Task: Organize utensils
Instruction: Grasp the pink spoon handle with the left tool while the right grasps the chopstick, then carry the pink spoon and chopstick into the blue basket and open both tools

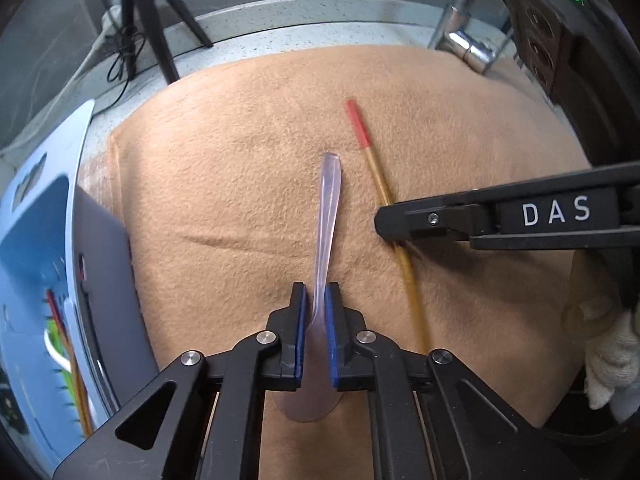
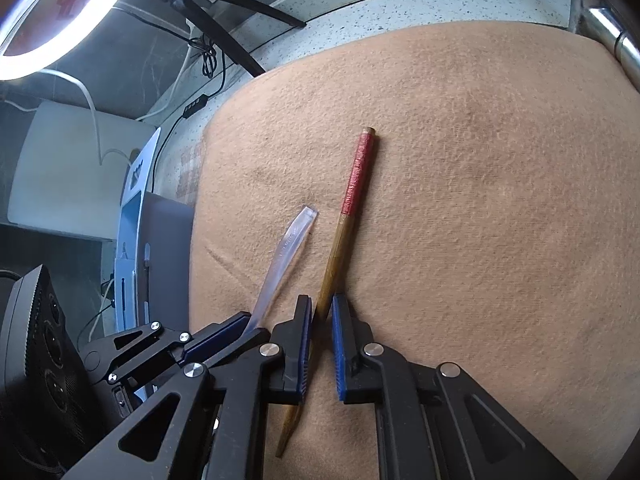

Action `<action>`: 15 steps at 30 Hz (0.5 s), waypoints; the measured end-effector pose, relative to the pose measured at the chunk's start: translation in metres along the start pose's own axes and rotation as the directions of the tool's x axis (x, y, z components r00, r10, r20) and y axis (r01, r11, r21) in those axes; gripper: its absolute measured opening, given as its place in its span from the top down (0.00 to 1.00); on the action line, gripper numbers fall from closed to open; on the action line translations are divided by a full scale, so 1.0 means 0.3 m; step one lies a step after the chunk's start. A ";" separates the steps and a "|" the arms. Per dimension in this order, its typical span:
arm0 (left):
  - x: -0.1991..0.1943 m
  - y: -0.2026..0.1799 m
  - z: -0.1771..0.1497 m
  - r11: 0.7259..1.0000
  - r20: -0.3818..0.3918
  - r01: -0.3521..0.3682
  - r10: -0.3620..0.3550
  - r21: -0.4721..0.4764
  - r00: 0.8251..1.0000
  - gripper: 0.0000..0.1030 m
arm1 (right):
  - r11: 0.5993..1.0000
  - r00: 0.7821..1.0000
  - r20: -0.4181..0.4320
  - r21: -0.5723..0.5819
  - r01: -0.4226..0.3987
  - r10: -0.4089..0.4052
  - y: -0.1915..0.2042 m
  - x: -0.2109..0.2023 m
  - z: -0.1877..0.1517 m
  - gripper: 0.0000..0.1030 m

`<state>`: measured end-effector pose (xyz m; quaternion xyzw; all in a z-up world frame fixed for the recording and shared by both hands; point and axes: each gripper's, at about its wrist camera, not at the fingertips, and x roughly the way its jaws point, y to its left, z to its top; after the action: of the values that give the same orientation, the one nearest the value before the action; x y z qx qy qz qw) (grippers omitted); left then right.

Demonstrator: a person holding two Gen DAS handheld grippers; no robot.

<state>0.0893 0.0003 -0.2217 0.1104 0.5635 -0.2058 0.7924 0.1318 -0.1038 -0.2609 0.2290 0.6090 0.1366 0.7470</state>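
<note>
Both are clamped: left gripper (image 1: pixel 316 304) pinches the clear plastic spoon (image 1: pixel 329 216), right gripper (image 2: pixel 321 320) the red-tipped chopstick (image 2: pixel 348 216), each lying straight ahead of its jaws, organizer (image 1: pixel 36 240) off left.

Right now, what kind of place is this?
Probably a home kitchen counter set up for filming: speckled stone countertop, chrome faucet, a ring light and tripod behind the tan cloth.
</note>
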 end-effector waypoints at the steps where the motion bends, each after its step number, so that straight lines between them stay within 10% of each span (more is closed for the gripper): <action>1: -0.008 0.005 -0.005 1.000 0.007 0.007 -0.007 -0.015 1.000 0.93 | 1.000 1.000 0.002 0.005 -0.004 0.004 -0.006 -0.004 -0.001 0.94; 15: -0.119 0.032 -0.013 0.997 0.088 0.026 -0.019 -0.076 0.996 0.96 | 0.998 0.998 0.030 -0.017 -0.058 0.058 0.010 -0.089 -0.003 0.94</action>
<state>0.0803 0.0175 -0.1900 0.0641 0.5372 -0.1973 0.8176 0.1251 -0.1140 -0.2368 0.2425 0.5895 0.1596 0.7538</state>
